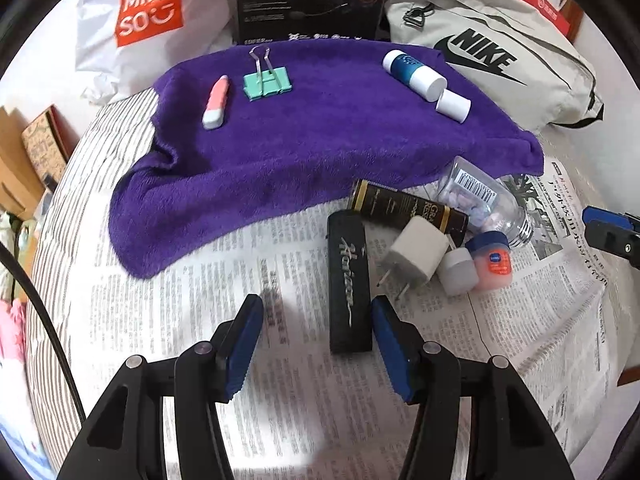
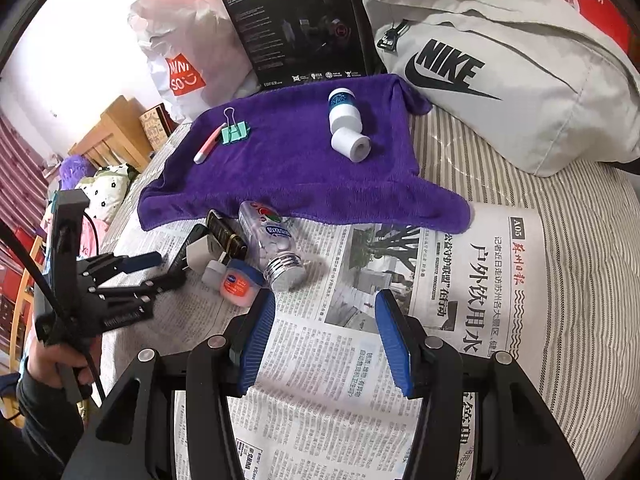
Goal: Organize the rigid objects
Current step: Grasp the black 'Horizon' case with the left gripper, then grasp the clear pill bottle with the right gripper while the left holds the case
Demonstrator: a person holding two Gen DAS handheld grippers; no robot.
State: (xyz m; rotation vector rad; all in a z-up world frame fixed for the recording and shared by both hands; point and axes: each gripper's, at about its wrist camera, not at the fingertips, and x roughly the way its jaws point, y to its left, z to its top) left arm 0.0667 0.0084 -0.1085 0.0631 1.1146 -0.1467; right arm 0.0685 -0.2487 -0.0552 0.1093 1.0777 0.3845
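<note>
A purple towel [image 1: 280, 152] carries a pink-and-white pen-like item [image 1: 216, 102], a mint binder clip [image 1: 267, 83], a blue-and-white bottle [image 1: 414, 74] and its white cap [image 1: 452, 105]. On the newspaper [image 1: 200, 300] lies a cluster: black Horizon case [image 1: 348, 280], dark gold-trimmed tube [image 1: 408, 208], white plug adapter [image 1: 414, 258], small white jar [image 1: 458, 272], Vaseline jar [image 1: 494, 264], clear pill bottle [image 1: 480, 200]. My left gripper [image 1: 318, 324] is open, the case's near end just inside its right finger. My right gripper [image 2: 326, 320] hangs open over bare newspaper, the Vaseline jar [image 2: 240, 282] just left of it.
Behind the towel stand a white Miniso bag [image 1: 148, 12], a black Hecate box [image 2: 296, 32] and a grey Nike bag [image 2: 520, 80]. A striped sheet [image 2: 580, 240] lies under the newspaper. In the right wrist view a person's hand [image 2: 52, 360] holds the left gripper [image 2: 156, 268].
</note>
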